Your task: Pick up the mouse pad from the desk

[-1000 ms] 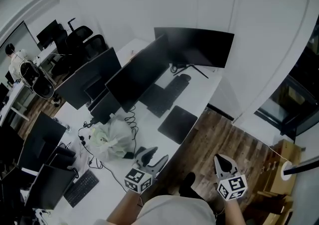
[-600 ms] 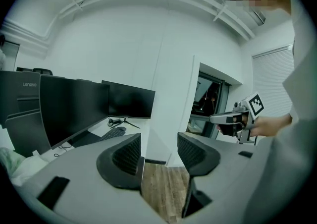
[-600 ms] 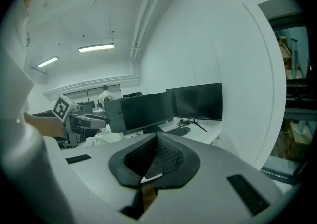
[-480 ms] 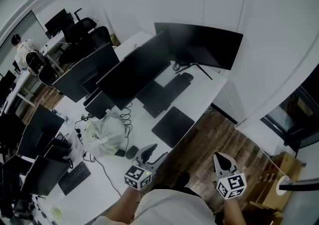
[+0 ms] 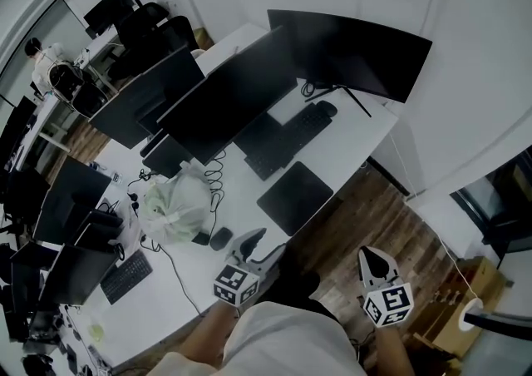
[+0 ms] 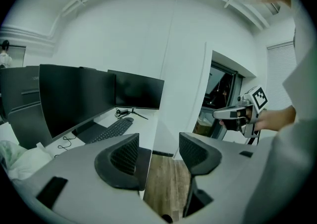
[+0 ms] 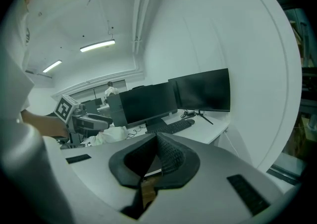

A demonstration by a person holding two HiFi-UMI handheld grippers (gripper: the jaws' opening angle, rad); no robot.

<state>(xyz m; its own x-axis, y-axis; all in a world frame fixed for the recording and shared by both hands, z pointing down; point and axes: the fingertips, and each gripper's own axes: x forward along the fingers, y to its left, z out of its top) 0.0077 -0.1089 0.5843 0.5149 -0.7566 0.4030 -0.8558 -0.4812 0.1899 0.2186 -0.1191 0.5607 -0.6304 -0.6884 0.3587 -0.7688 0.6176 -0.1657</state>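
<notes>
The white table (image 5: 359,129) runs away from me under the monitors (image 5: 349,54), and the keyboard (image 5: 306,123) is my mark on it. The mouse pad (image 5: 295,197) lies flat just beside the keyboard, on the side toward me. Its outer edge is at the table's rim or perhaps a little over it; the head view is too small to settle that. I take it for thin, light and floppy with a grippy underside, so it should sag rather than stay flat. The corner furthest from the keyboard, by the rim, looks the place to pinch. My left tongs (image 5: 268,243) hang well short of the keyboard, nearer me than the pad and tilted gently down. Their jaws are apart with nothing between, and have just opened a little wider. My right tongs (image 5: 370,256) are further from the keyboard again, out over the wooden floor (image 5: 357,208), jaws pressed together on nothing, with the same gentle downward tilt
</notes>
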